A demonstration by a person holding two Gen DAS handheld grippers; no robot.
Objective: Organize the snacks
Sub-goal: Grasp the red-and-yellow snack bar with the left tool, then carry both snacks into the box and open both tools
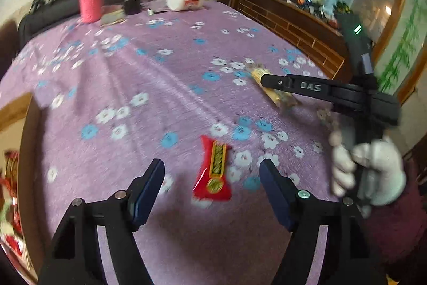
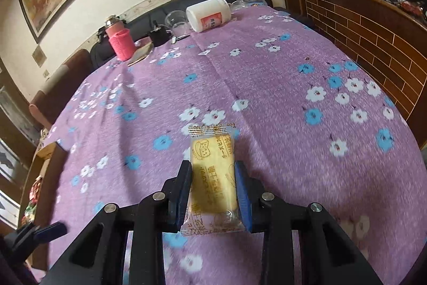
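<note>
The left gripper is released, jaws spread wide, over a red snack packet lying flat on the purple flowered tablecloth. At two o'clock, the right gripper, held by a gloved hand, clamps a yellow snack packet above the cloth.

Purple cloth with white and blue flowers; yellow snack packet; red-and-gold snack packet; pink bottle at the far edge
</note>
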